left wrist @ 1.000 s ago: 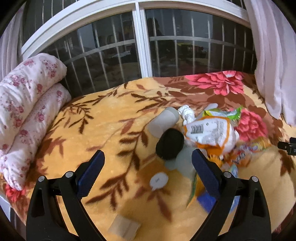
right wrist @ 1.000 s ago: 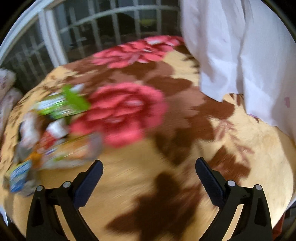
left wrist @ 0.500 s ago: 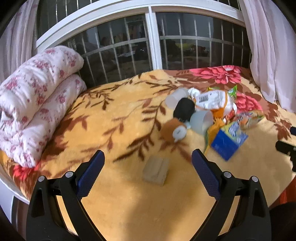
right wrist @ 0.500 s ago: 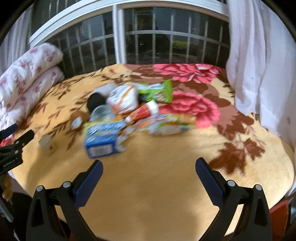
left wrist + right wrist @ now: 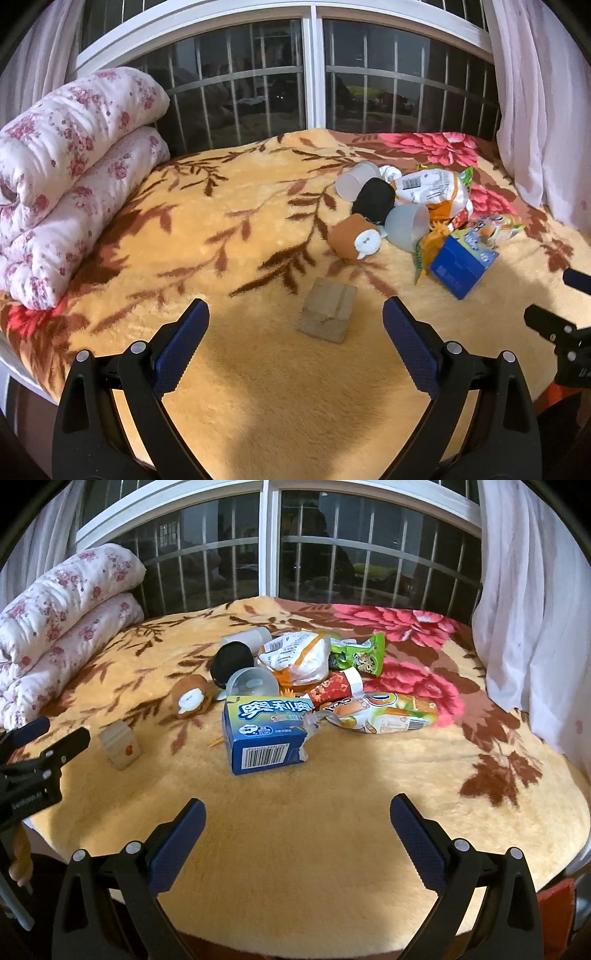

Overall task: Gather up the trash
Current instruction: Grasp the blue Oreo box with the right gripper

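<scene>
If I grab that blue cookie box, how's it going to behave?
The blue cookie box looks torn open at one end, so it's probably light and may crush under the fingers. It sits tilted against the wrappers, so a push would likely tip or slide it.

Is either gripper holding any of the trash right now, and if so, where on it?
Nothing is held. The left gripper and right gripper are both open over bare blanket.

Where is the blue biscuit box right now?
In the right wrist view the blue biscuit box lies on the blanket at the near edge of the trash pile, just in front of the clear cup.
</scene>
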A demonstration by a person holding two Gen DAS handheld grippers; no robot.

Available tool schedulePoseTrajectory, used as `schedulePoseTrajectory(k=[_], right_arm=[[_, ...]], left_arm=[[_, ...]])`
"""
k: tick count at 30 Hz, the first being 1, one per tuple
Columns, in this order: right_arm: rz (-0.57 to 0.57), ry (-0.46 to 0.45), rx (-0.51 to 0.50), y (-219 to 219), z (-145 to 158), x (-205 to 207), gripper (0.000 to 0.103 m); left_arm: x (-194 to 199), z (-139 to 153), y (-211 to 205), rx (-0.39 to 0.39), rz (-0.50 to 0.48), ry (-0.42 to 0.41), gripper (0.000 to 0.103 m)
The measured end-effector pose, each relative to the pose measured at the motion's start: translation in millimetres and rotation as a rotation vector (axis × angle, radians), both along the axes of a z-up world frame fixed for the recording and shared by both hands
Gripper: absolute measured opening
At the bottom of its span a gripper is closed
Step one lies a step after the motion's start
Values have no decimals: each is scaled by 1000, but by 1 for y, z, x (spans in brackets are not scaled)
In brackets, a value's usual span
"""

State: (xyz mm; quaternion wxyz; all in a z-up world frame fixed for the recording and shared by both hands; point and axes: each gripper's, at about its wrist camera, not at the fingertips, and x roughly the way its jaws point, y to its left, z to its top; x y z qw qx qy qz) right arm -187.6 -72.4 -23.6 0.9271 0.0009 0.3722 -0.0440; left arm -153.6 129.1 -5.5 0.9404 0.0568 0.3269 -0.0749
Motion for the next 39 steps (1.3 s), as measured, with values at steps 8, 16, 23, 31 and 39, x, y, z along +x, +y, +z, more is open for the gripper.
schedulePoseTrajectory(k=[8, 16, 23, 31, 39], right_arm=[[-16, 13, 49, -3, -11, 20, 99], [8, 22, -6, 8, -20, 41, 99], [9, 32, 7, 9, -26, 61, 99], [25, 88, 99, 5, -40, 105, 99], [31, 140, 187, -2, -55, 132, 72]], left_arm=[[11, -14, 3, -44, 10, 29, 92], [17, -19, 9, -63, 32, 43, 92], [22, -23, 17, -95, 60, 60, 92], [24, -25, 19, -89, 69, 61, 92], [27, -31, 37, -132, 84, 80, 93]])
